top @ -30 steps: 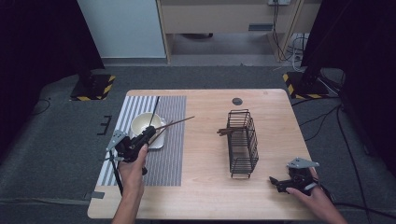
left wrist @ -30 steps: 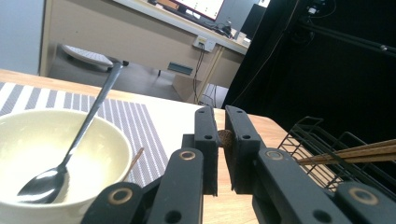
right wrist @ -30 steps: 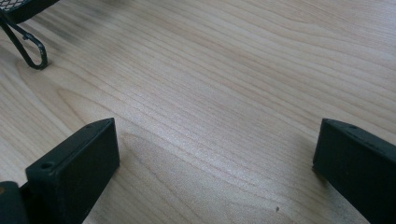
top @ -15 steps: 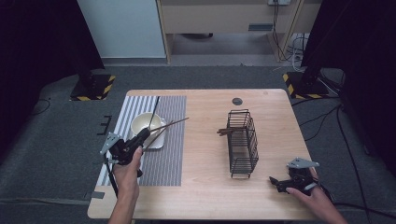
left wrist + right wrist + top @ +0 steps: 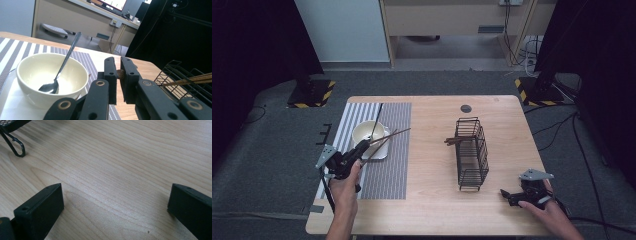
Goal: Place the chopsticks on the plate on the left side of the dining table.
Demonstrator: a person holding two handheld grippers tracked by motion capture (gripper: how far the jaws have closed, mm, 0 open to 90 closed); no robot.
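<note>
My left gripper (image 5: 360, 149) hovers over the striped placemat (image 5: 397, 165), just in front of a cream bowl (image 5: 368, 134). It is shut on a pair of brown chopsticks (image 5: 389, 136) that slant up and to the right past the bowl. In the left gripper view a brown chopstick end (image 5: 121, 74) sits pinched between the jaws of the left gripper (image 5: 118, 67). The bowl (image 5: 47, 75) holds a metal spoon (image 5: 62, 67). My right gripper (image 5: 508, 195) rests open at the table's front right, and in its own view the right gripper (image 5: 115, 205) has bare wood between its jaws.
A black wire basket (image 5: 472, 155) lies mid-table with more chopsticks (image 5: 455, 141) poking out of its left side. The basket (image 5: 180, 75) also appears at the right in the left gripper view. A small black disc (image 5: 466, 108) sits near the table's far edge.
My left gripper has shifted a little to the left and toward the person, carrying the chopsticks with it. The right gripper has stayed put.
</note>
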